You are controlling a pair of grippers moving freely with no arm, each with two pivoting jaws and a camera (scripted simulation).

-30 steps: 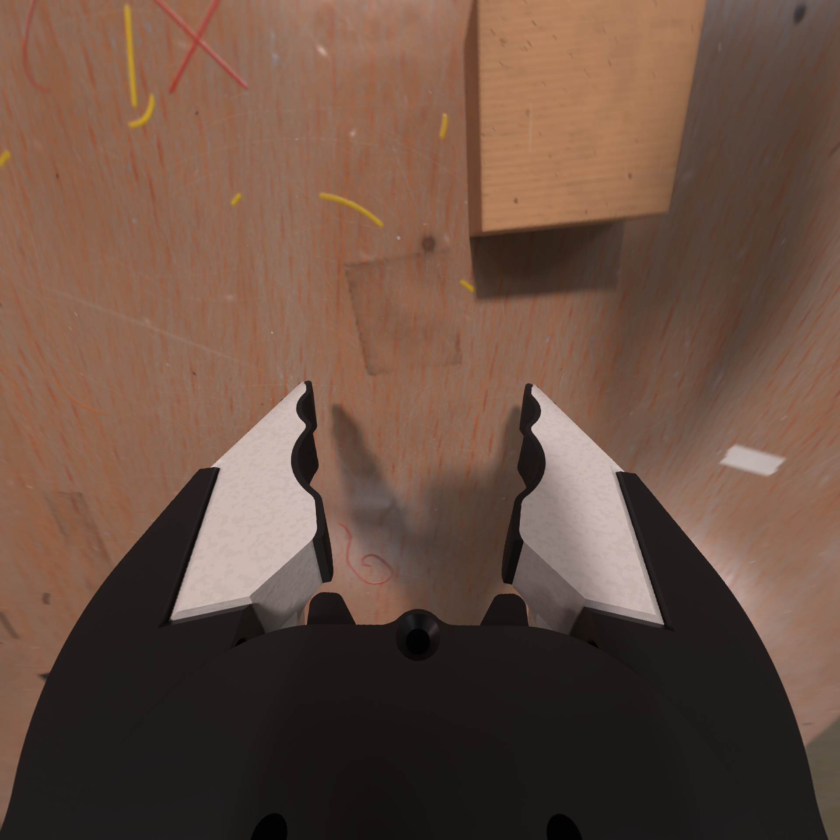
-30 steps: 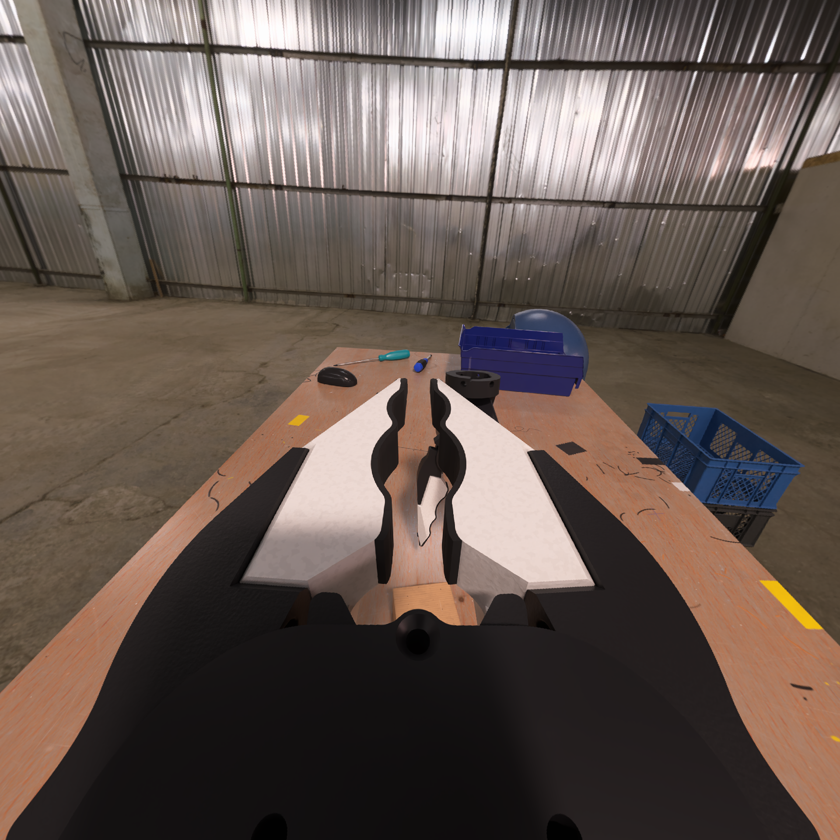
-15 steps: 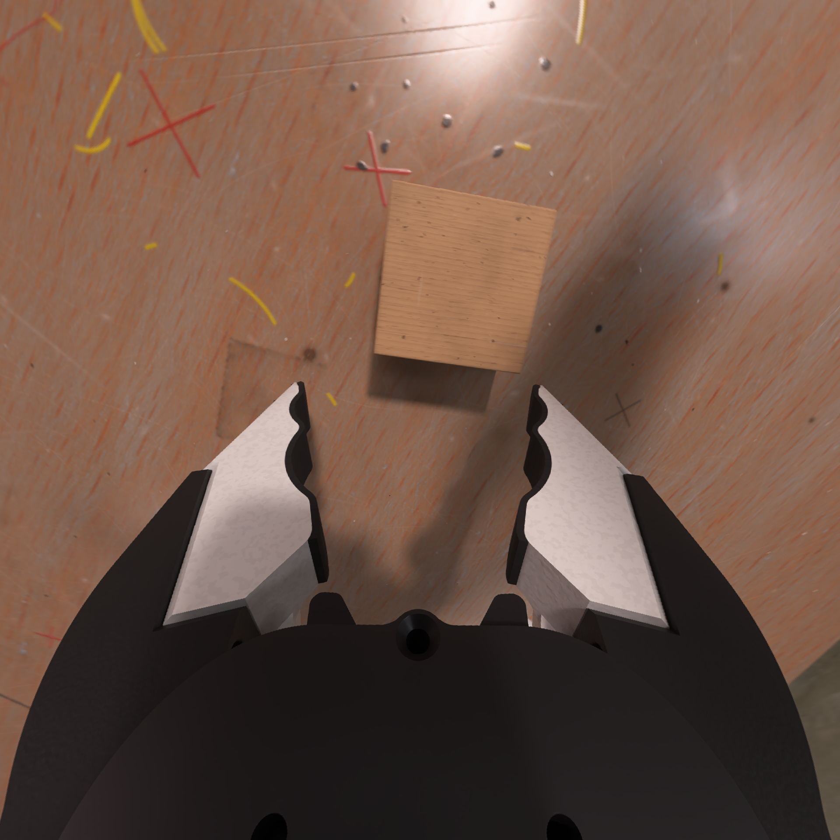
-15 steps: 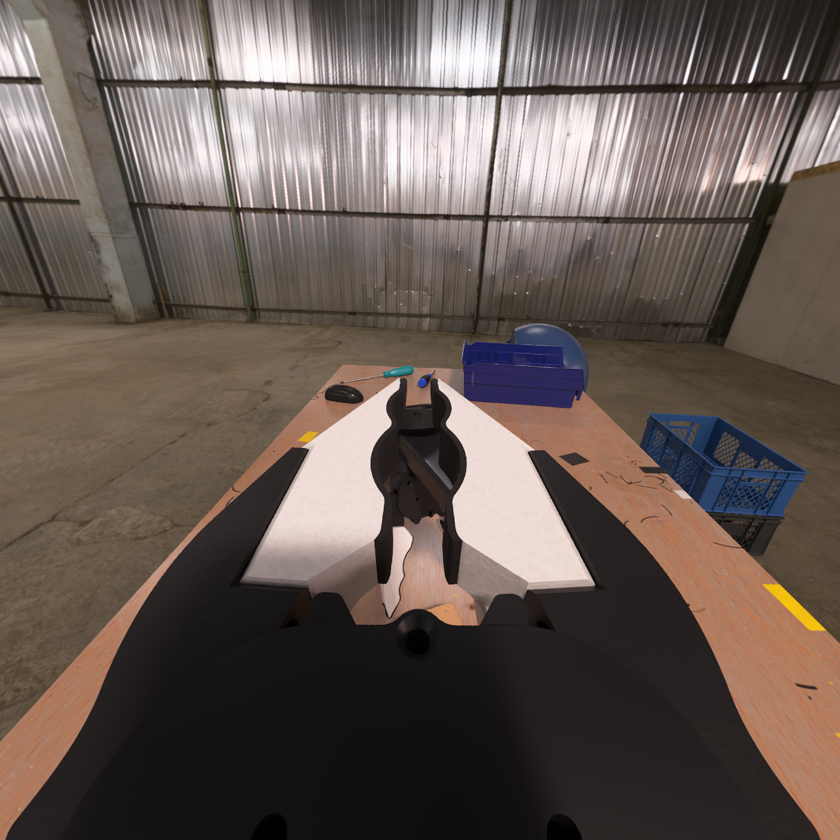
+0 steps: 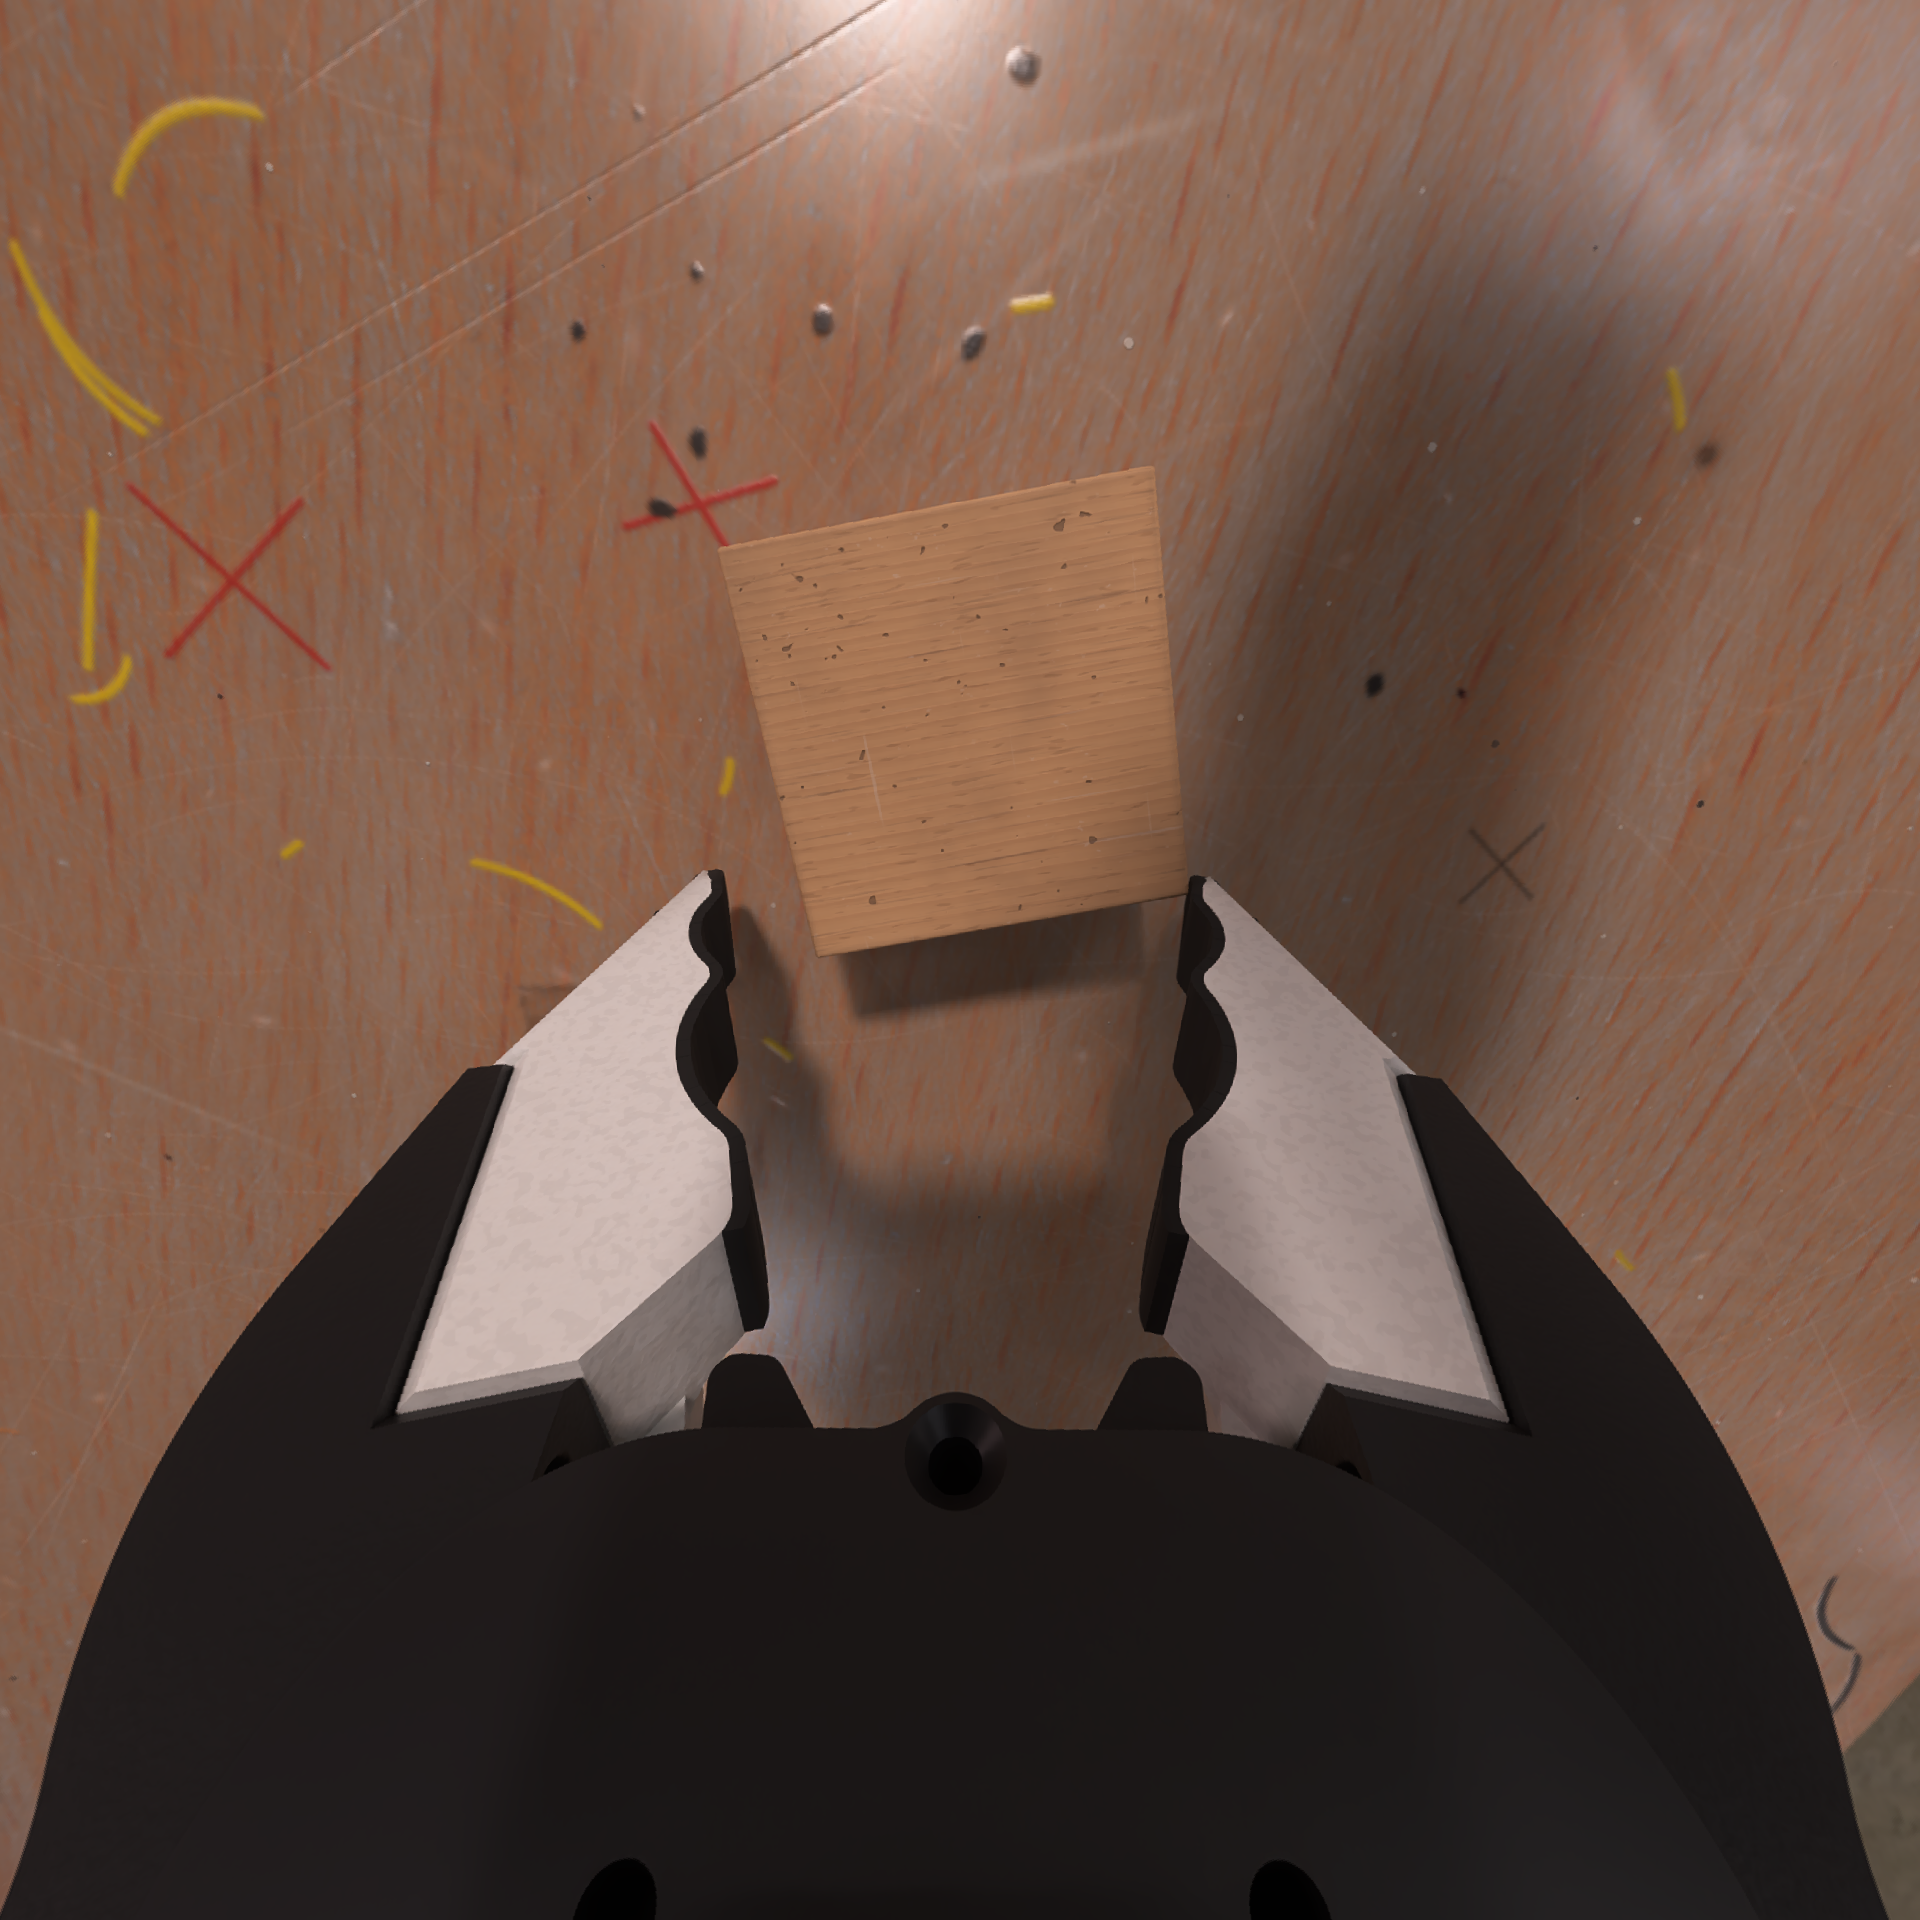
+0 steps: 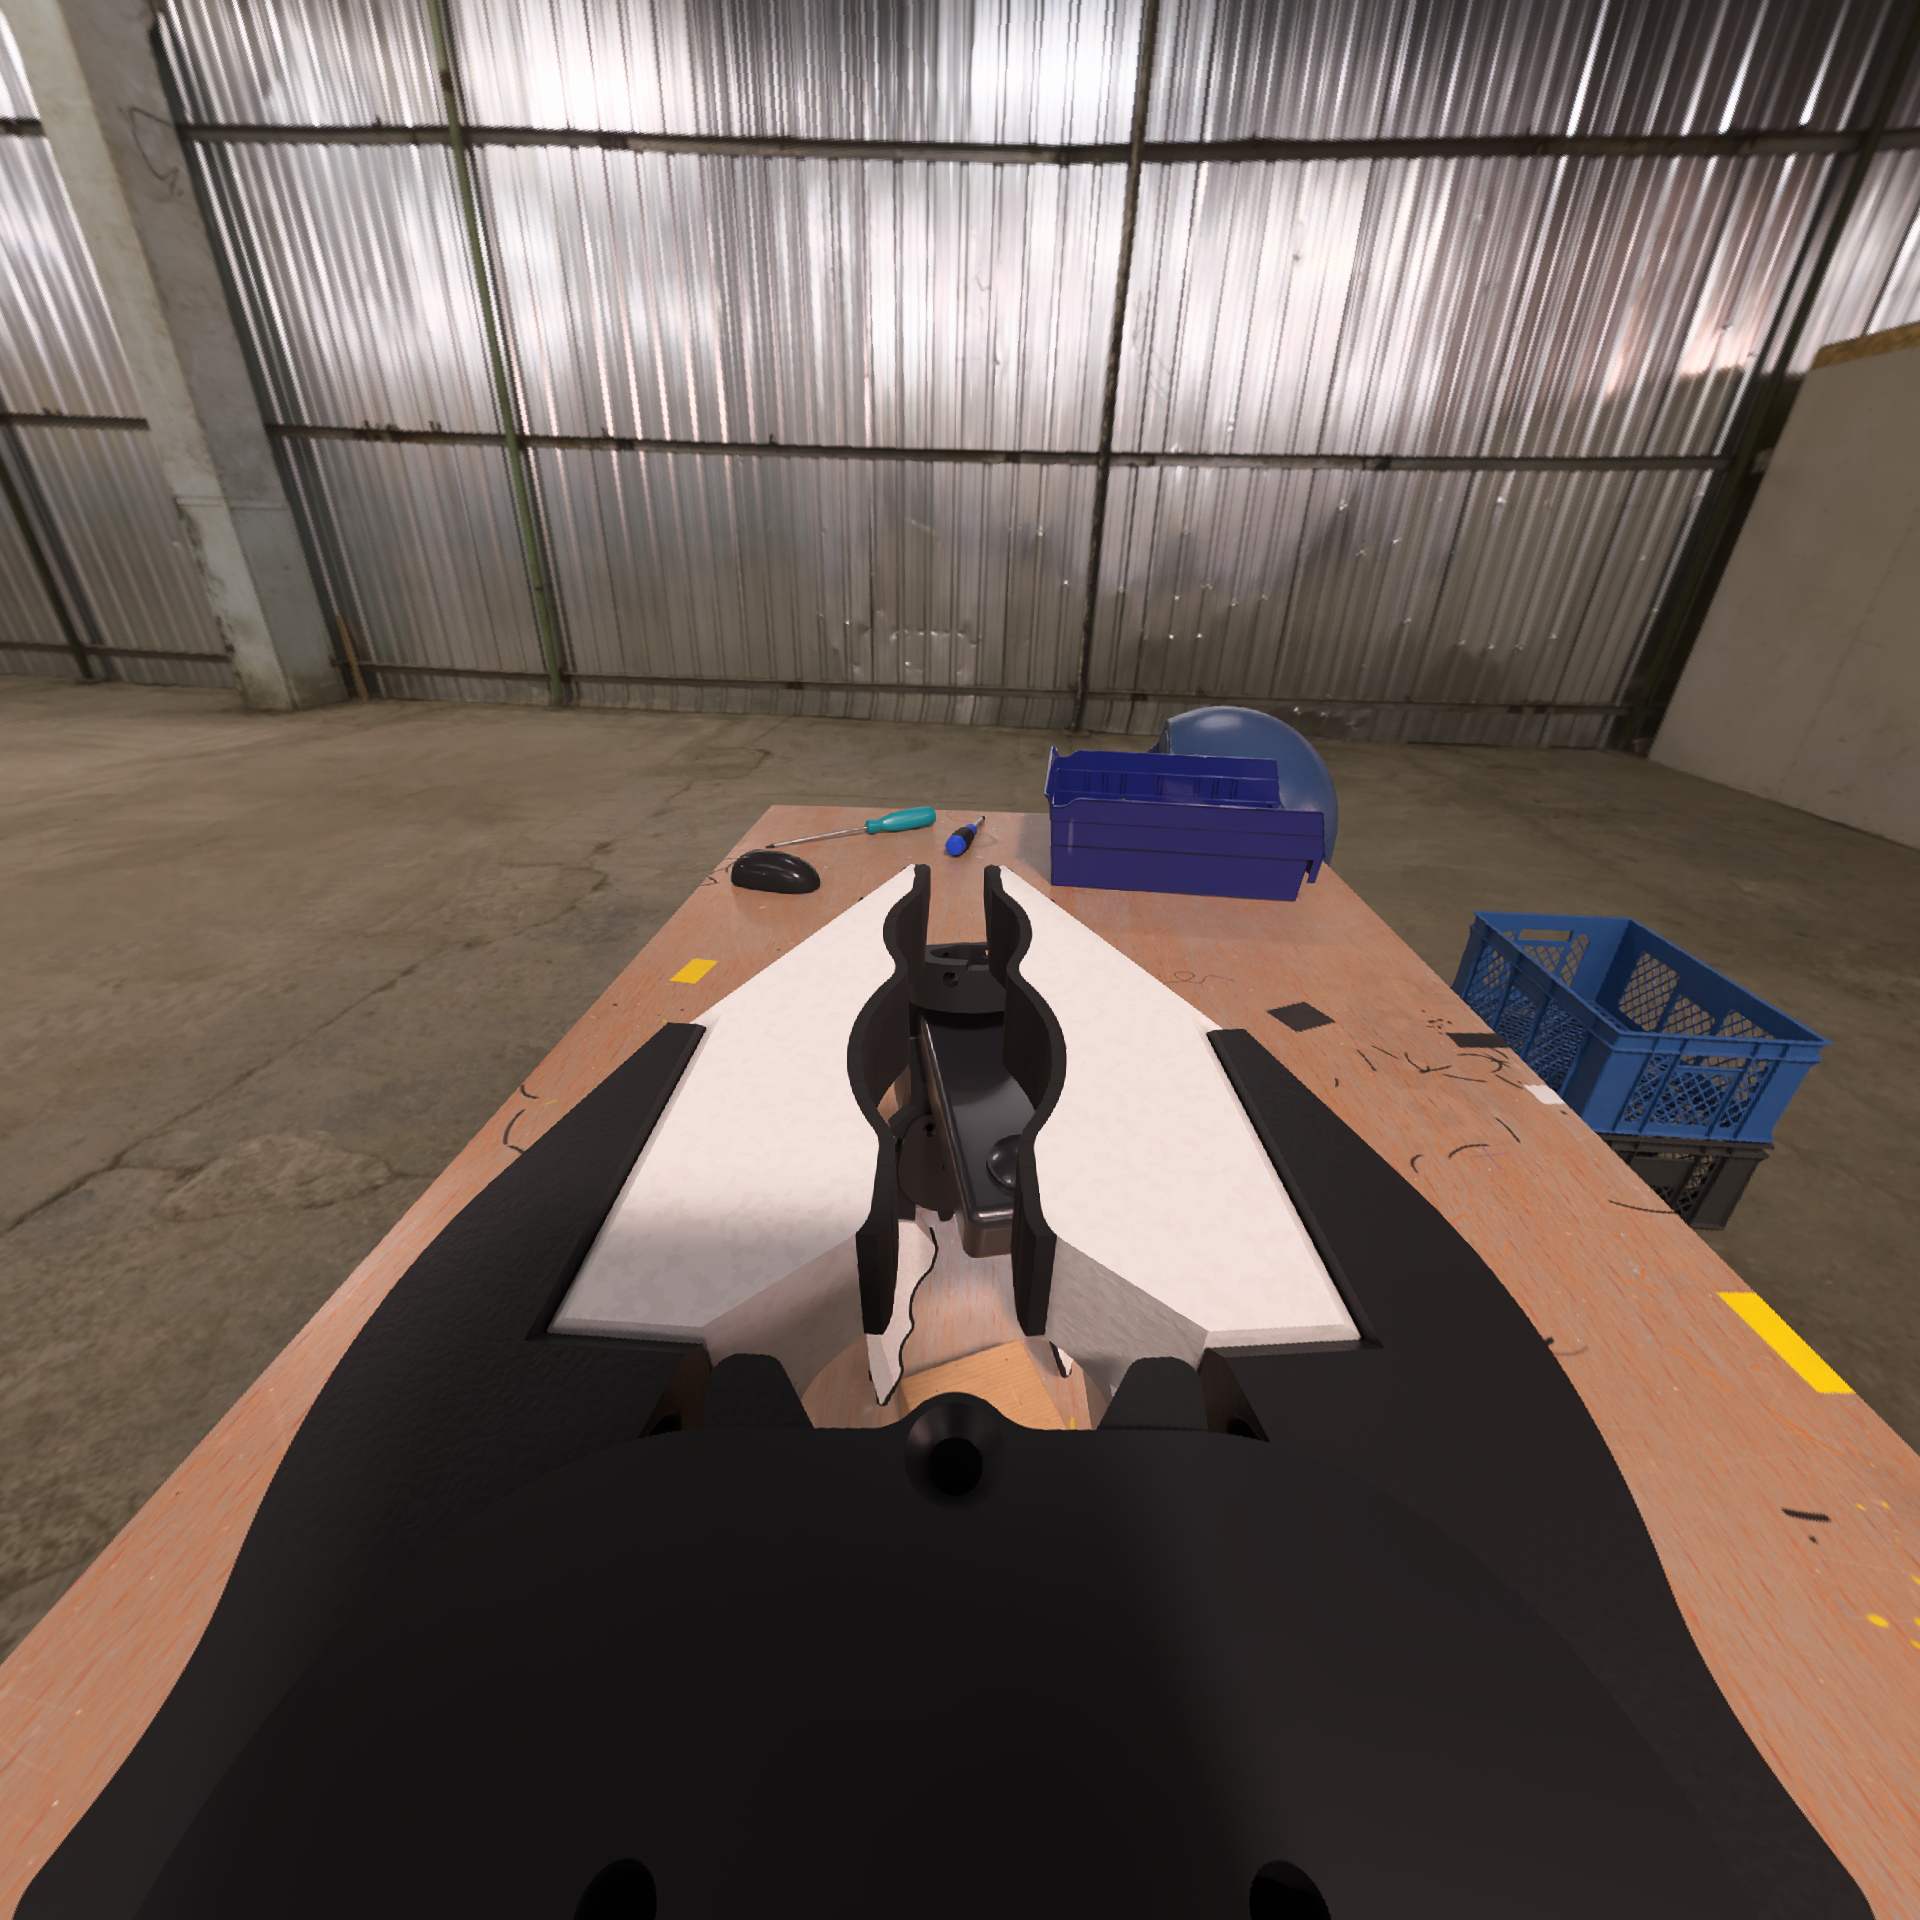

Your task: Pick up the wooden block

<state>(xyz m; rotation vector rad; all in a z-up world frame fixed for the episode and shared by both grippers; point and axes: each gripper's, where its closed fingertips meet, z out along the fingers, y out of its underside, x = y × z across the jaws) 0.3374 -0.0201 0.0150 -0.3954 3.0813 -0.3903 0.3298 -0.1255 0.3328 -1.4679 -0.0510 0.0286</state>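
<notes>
The wooden block [image 5: 961, 717] is a light-brown rectangular piece lying flat on the orange-brown table [image 5: 312, 1039]. My left gripper [image 5: 956, 888] looks straight down at it, open and empty. The block's near edge lies level with the fingertips and within the width of the gap. My right gripper [image 6: 956, 873] hovers above the table, its jaws nearly together with nothing between them. Through its narrow gap I see the black body of the left gripper [image 6: 971, 1101] and a corner of the block [image 6: 977, 1387] low down.
At the table's far end are a dark blue bin [image 6: 1174, 831] with a blue dome [image 6: 1294, 774] behind it, a black mouse [image 6: 774, 871], a teal screwdriver [image 6: 899, 821] and a small blue one [image 6: 963, 836]. A blue crate [image 6: 1631, 1023] stands beside the table on the right.
The left gripper has moved over the block, which went from the upper right of its view to the centre, just ahead of the open fingertips. In the right view the left gripper has shifted within the gap.
</notes>
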